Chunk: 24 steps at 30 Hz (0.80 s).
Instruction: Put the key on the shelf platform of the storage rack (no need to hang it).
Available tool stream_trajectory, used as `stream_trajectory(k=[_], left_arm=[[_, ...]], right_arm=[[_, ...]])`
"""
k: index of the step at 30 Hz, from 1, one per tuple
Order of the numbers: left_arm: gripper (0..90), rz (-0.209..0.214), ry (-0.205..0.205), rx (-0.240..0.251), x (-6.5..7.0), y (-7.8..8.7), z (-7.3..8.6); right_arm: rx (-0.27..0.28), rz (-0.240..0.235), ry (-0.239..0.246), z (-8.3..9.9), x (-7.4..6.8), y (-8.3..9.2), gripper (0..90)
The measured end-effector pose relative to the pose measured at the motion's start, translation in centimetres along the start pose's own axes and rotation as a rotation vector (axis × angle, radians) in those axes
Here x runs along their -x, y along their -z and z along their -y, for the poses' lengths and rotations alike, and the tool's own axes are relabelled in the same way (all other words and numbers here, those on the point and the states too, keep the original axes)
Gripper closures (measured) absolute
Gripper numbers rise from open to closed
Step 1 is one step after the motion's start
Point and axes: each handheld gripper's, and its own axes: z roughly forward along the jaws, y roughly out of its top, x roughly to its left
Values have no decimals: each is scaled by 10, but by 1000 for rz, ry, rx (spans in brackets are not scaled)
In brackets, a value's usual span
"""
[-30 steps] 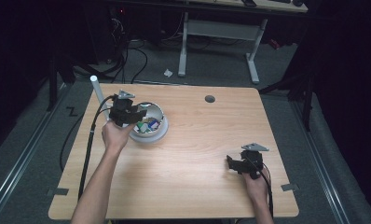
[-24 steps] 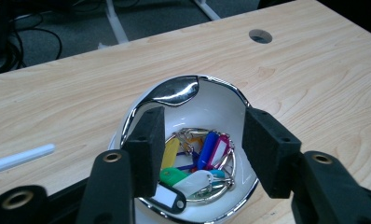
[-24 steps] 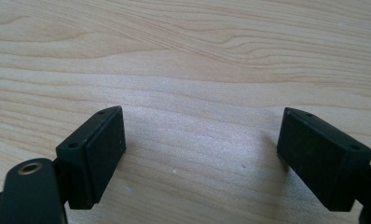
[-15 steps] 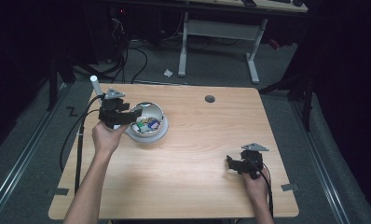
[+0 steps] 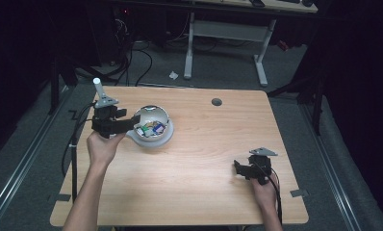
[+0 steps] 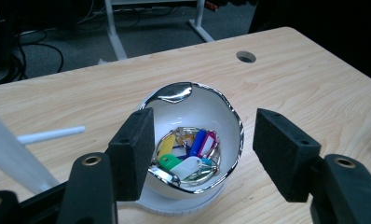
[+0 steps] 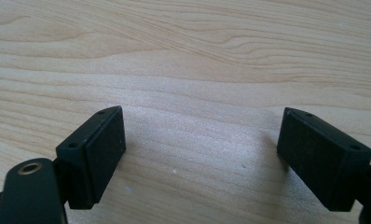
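Observation:
A white bowl (image 5: 153, 129) with a shiny rim stands on the left half of the wooden table (image 5: 204, 192); in the left gripper view the bowl (image 6: 207, 105) holds several coloured key tags (image 6: 186, 156). My left gripper (image 5: 127, 125) is at the bowl's left side with its tips near the rim. Its jaws have just been opening, and my left gripper (image 6: 204, 156) is open with nothing pressed between its pads, the bowl just beyond them. My right gripper (image 5: 238, 168) rests near the front right of the table. In its own view my right gripper (image 7: 200, 154) is open over bare wood.
A white rod (image 5: 97, 87) stands up at the table's rear left corner, just behind my left hand. A round cable hole (image 5: 216, 101) sits in the tabletop near the far edge. Desk legs and cables lie on the floor beyond the table.
My left gripper has drawn back leftward from over the bowl to its left rim, and its jaws have opened wider. The right gripper has stayed put.

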Motion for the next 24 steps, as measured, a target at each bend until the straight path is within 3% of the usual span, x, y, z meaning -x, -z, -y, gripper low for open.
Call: stream_trajectory(k=[24], left_arm=[[383, 6, 56, 28, -2, 32, 34]], right_arm=[[-1, 0, -2, 0, 0, 0, 154]])
